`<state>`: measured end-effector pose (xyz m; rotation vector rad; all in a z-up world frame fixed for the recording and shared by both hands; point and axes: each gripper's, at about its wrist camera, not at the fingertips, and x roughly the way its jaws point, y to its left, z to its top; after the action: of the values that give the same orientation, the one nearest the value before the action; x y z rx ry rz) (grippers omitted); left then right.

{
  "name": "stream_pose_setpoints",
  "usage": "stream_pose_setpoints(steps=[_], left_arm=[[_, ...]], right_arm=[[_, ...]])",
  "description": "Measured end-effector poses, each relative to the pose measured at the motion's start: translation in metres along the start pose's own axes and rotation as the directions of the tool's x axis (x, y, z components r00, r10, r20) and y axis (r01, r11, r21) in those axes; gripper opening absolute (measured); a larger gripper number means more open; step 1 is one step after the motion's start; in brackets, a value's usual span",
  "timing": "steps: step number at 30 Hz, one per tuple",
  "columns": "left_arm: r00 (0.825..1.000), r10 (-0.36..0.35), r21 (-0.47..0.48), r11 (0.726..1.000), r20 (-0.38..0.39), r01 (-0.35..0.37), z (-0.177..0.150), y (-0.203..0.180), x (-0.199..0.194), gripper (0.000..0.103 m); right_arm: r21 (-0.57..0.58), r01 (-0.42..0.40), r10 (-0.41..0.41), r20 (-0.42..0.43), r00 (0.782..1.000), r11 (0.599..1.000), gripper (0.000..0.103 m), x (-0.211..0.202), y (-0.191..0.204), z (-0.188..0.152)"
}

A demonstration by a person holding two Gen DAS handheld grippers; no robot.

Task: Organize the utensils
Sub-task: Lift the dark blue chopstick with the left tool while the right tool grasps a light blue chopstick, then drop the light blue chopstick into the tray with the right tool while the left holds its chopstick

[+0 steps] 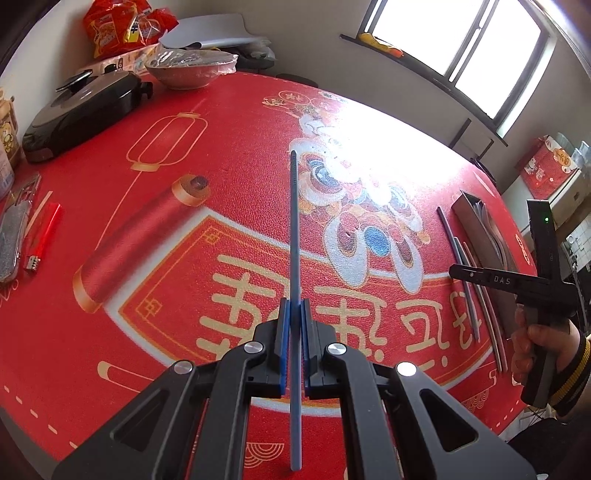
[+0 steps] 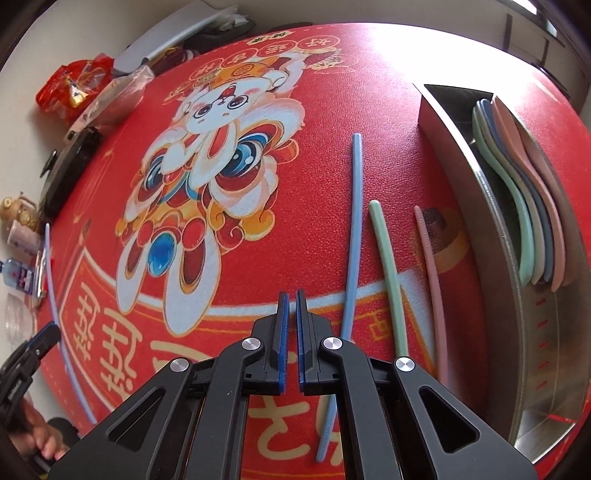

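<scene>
The left tool point(image 1: 294, 317) is clamped tight on a blue chopstick point(image 1: 294, 229). The chopstick sticks out past the tips, up over the red tabletop point(image 1: 155, 236), and its other end pokes back between the tool's arms.

The right tool point(image 2: 291, 306) is squeezed closed with nothing in it. Its two blue pads almost touch. It hangs above the red tabletop, just left of three chopsticks that lie there. They lie side by side: another blue chopstick point(image 2: 352, 229), a green chopstick point(image 2: 388, 273) and a pink chopstick point(image 2: 434, 288). The blue one on the tabletop is the nearest to the tool and runs partly under the tool's right arm.

To the right of the chopsticks sits a shiny metal tray point(image 2: 495, 229). Inside it a few spoons point(image 2: 524, 192) are stacked on their sides, green, blue and pink.

Far off on the left edge of the tabletop are a black pan point(image 1: 85, 110), a bowl point(image 1: 190, 70) and red snack bags point(image 1: 122, 26). A hand point(image 1: 535, 343) holds the right tool's handle.
</scene>
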<state>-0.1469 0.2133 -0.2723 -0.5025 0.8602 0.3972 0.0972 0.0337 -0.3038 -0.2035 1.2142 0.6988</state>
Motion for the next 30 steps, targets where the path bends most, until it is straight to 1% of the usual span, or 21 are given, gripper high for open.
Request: stream_pose_setpoints(steps=[1, 3, 7, 11, 20, 26, 30], left_arm=[[1.0, -0.002, 0.004, 1.0, 0.0, 0.002, 0.001, -0.001, 0.0, 0.005], [1.0, -0.005, 0.008, 1.0, -0.001, 0.005, 0.001, -0.004, 0.002, 0.005], [1.0, -0.012, 0.009, 1.0, -0.003, 0.012, 0.001, -0.006, 0.003, 0.005], [1.0, -0.019, 0.007, 1.0, -0.003, 0.019, 0.001, -0.008, 0.004, 0.005], [1.0, -0.014, -0.003, 1.0, -0.004, 0.014, 0.0, -0.008, 0.004, 0.005], [1.0, -0.011, -0.01, 1.0, -0.006, 0.011, -0.001, -0.006, 0.004, 0.005], [1.0, -0.009, -0.011, 1.0, -0.007, 0.009, -0.001, -0.005, 0.004, 0.005]], right_arm=[[-0.004, 0.026, -0.026, 0.015, 1.0, 1.0, 0.005, -0.003, 0.001, 0.0], [-0.004, 0.056, -0.056, 0.043, 0.998, 0.998, 0.006, -0.009, -0.002, 0.002], [0.021, 0.083, -0.083, 0.042, 0.996, 0.996, 0.006, -0.01, -0.013, 0.008], [0.021, 0.09, -0.09, 0.024, 0.996, 0.996, 0.006, -0.005, -0.015, 0.007], [0.023, 0.1, -0.1, 0.024, 0.995, 0.995, 0.006, -0.001, -0.018, 0.011], [-0.009, 0.12, -0.12, 0.01, 0.993, 0.993, 0.009, 0.007, -0.012, 0.016], [-0.03, 0.132, -0.132, 0.025, 0.991, 0.991, 0.009, 0.009, -0.008, 0.018]])
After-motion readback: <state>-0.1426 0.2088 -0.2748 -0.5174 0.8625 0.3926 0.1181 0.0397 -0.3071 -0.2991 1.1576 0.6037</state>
